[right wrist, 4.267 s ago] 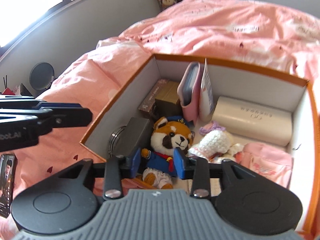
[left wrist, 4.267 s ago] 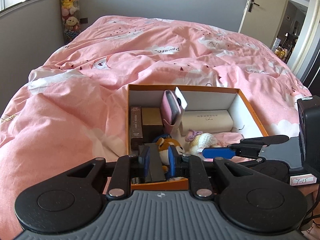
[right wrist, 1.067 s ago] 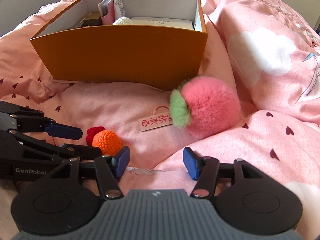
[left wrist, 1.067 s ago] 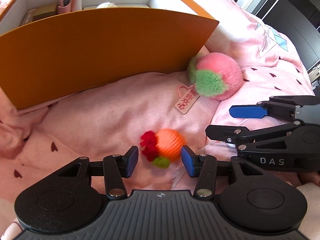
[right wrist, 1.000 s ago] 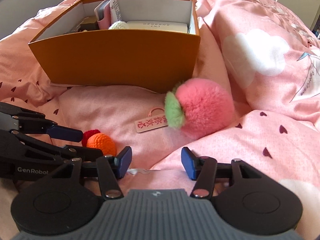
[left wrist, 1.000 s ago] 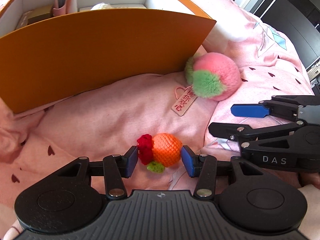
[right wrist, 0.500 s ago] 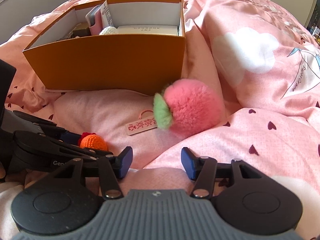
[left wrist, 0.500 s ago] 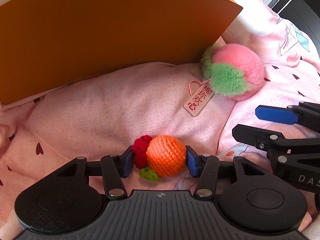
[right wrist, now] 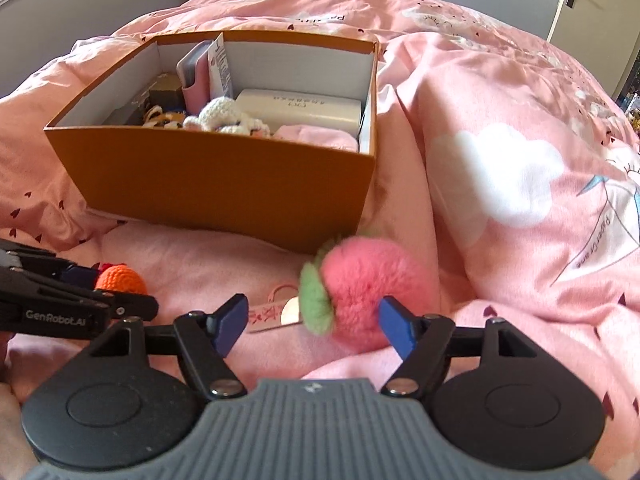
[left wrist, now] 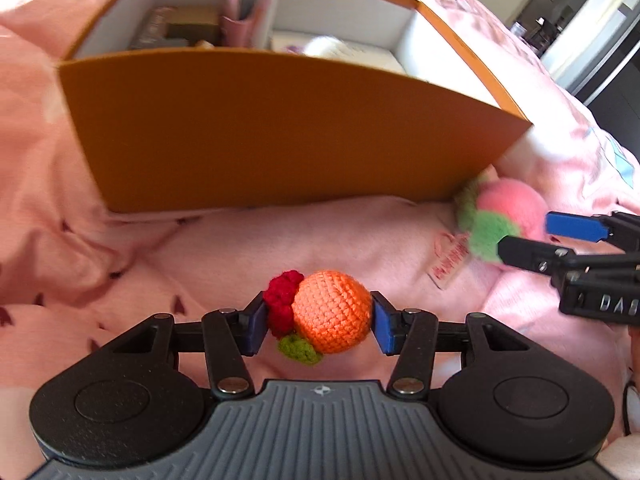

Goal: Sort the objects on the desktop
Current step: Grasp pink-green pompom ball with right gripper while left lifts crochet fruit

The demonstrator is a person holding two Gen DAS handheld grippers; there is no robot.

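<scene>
The crochet ball (left wrist: 332,312) is orange with a red tuft and a green leaf. The pompom (right wrist: 360,284) is pink with a green fringe. The box (right wrist: 224,184) is orange outside, white inside. The duvet (right wrist: 500,152) is pink with white clouds and dark red hearts.

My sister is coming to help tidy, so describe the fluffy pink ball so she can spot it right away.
Find the orange box on the pink duvet. At its near right corner lies the fluffy pink ball, between the open right gripper fingers. Unlike the small crocheted orange nearby, it is furry, with a green tuft and a pink tag.
</scene>
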